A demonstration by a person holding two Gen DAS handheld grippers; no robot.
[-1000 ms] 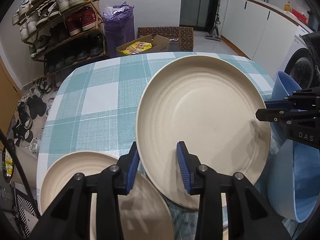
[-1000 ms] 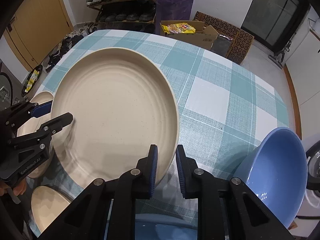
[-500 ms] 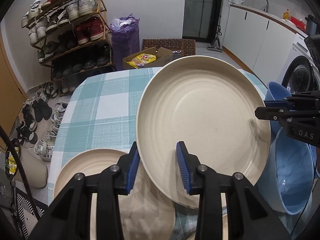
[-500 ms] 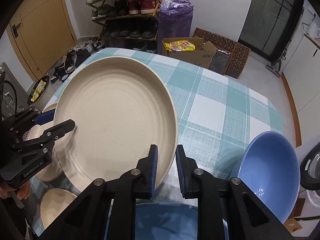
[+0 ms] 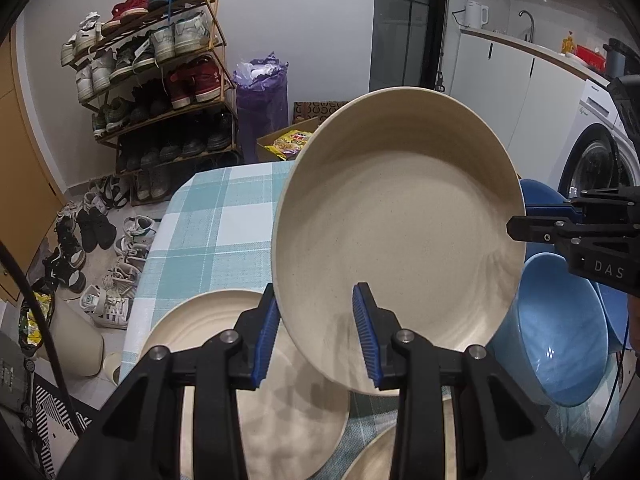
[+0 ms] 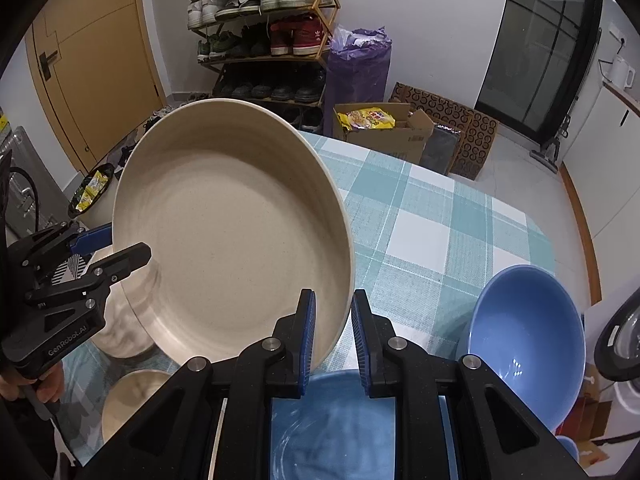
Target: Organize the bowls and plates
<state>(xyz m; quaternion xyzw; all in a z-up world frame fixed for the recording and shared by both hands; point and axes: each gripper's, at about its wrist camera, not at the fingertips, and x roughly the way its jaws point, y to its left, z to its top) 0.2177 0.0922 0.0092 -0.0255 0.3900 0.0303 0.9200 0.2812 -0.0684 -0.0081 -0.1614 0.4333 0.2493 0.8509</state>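
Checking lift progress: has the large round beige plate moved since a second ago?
Yes. The large round beige plate has risen and tilted up: its far rim, earlier over the teal checked tablecloth, now covers the cardboard box beyond the table.

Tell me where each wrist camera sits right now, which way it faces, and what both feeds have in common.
Left wrist: rides the left gripper, looking forward along its fingers at the big beige plate lifted over the checked table; the right gripper enters at right.
Right wrist: rides the right gripper, facing the same plate from its other edge; the left gripper and a hand show at left.
Shared: plate, table, blue bowl, shoe rack.
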